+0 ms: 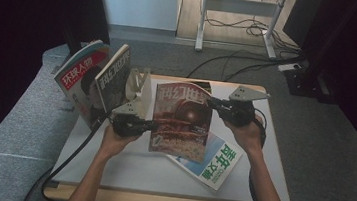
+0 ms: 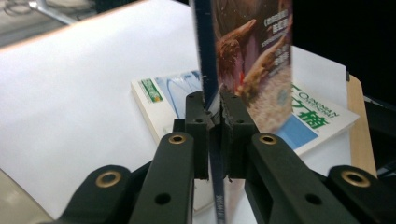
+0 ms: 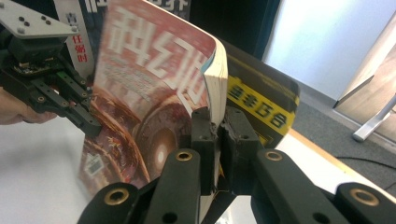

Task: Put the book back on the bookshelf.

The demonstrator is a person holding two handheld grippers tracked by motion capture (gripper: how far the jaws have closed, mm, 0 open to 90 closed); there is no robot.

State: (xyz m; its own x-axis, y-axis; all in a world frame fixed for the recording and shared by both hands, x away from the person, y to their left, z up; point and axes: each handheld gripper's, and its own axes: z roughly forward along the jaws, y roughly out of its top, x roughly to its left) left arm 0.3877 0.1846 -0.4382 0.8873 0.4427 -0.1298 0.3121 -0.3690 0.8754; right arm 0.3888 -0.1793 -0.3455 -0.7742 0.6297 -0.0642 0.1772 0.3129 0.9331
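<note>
Left gripper [image 1: 150, 124] and right gripper [image 1: 212, 102] clamped tight on opposite edges of red glossy paperback magazine [image 1: 182, 118], held upright above white tabletop [image 1: 124, 162]; grey carpet floor [image 1: 334, 127] around.

Red-brown magazine [image 1: 182, 118] with white title characters; white magazine [image 1: 212, 163] lettered in green with blue patches; white tabletop [image 1: 124, 167].

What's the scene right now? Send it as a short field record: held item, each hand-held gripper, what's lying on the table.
held item: red magazine, upright, lifted off the table
left hand-held gripper: shut on the red magazine's left edge
right hand-held gripper: shut on its upper right edge
on table: green-and-white magazine, flat, partly behind the red one
rack: white bookend with two magazines leaning at the table's left
</note>
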